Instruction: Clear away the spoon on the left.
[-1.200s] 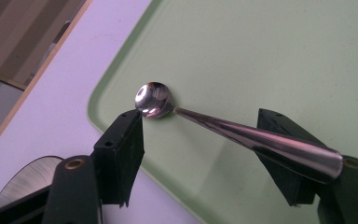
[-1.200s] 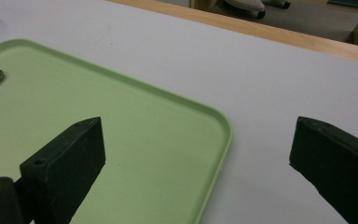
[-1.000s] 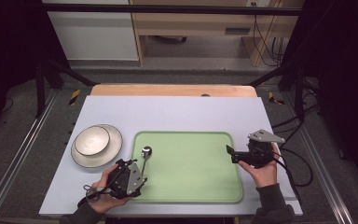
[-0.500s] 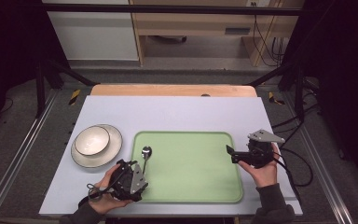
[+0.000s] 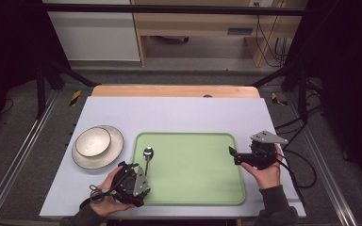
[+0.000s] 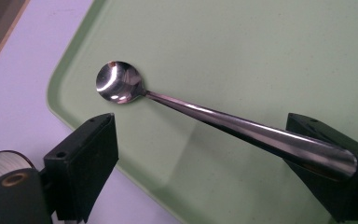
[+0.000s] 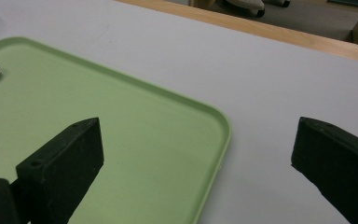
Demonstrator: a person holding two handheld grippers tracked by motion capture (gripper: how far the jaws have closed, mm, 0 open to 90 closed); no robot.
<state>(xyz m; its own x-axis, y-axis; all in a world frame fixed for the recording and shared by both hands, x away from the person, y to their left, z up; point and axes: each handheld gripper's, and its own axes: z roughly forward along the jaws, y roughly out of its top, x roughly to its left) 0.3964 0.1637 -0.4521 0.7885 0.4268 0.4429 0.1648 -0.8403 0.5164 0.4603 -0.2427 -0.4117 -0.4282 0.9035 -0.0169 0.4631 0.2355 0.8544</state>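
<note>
We see left gripper [image 5: 133, 181] jaws spread, released | slim steel spoon [image 6: 205, 116] unmoved on pale green plastic tray [image 5: 193, 188], handle against one jaw | right gripper [image 5: 252, 156] also released.

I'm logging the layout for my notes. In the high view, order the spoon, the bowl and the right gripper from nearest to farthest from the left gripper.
1. Spoon: just ahead of the left gripper, on the tray's left edge.
2. Bowl: forward-left, on its plate.
3. Right gripper: across the tray.
</note>
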